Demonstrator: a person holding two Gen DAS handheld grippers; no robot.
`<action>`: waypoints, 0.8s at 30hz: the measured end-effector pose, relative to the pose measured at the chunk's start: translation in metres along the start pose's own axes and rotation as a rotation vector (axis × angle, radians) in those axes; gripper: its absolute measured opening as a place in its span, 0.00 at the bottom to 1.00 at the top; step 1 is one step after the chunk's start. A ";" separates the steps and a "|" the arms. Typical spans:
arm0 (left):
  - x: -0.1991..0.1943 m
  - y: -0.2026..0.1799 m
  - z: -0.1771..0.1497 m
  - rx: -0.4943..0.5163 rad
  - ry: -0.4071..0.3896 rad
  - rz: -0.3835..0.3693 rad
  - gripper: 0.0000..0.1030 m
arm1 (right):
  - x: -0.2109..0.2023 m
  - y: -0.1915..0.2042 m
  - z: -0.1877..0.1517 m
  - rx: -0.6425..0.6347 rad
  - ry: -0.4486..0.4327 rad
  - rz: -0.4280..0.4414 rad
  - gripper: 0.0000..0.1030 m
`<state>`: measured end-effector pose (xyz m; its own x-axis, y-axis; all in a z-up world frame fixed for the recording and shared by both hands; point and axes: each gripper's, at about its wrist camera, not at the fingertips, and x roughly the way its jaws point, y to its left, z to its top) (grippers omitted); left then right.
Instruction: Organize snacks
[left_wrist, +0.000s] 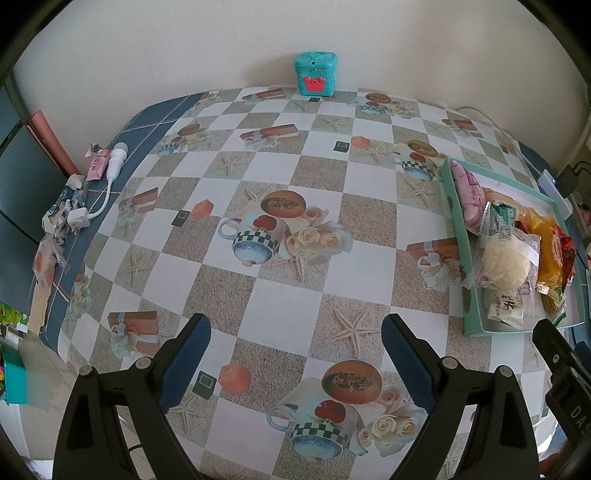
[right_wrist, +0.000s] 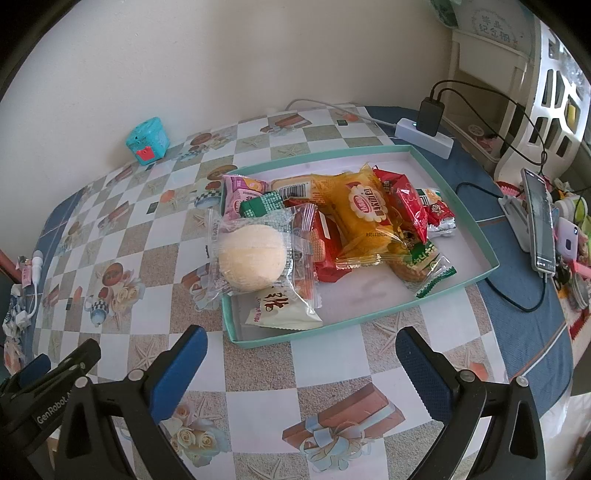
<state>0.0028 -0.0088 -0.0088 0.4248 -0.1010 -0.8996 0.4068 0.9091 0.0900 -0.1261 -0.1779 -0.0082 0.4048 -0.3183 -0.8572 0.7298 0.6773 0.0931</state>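
Observation:
A teal tray (right_wrist: 476, 236) on the checkered table holds several wrapped snacks: a pale round bun in clear wrap (right_wrist: 253, 256), a yellow cake pack (right_wrist: 364, 214), red packs (right_wrist: 406, 203), a pink pack (right_wrist: 240, 192), a cream pack (right_wrist: 279, 310). My right gripper (right_wrist: 301, 339) is open and empty, just in front of the tray's near rim. My left gripper (left_wrist: 295, 332) is open and empty over the bare tablecloth, left of the tray (left_wrist: 476, 325). The bun also shows in the left wrist view (left_wrist: 506, 264).
A teal box (left_wrist: 316, 74) stands at the wall. A white cable and plug (left_wrist: 110, 173), a pink wrapper (left_wrist: 98, 166) and crumpled wrappers (left_wrist: 62, 210) lie at the left edge. A power strip with charger (right_wrist: 428, 129), cables and a phone (right_wrist: 539, 221) sit right of the tray.

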 end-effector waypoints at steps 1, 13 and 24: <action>0.000 0.000 0.000 -0.001 0.000 0.000 0.91 | 0.000 0.000 0.000 0.000 0.000 0.000 1.00; -0.001 -0.003 -0.001 -0.005 0.002 -0.006 0.91 | 0.000 0.000 0.000 0.001 0.001 -0.001 1.00; -0.001 -0.002 0.000 -0.005 0.003 -0.006 0.91 | 0.000 0.000 0.000 0.001 0.000 -0.001 1.00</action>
<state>0.0013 -0.0109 -0.0078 0.4201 -0.1054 -0.9014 0.4050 0.9106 0.0823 -0.1257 -0.1777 -0.0083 0.4041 -0.3189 -0.8574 0.7305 0.6766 0.0926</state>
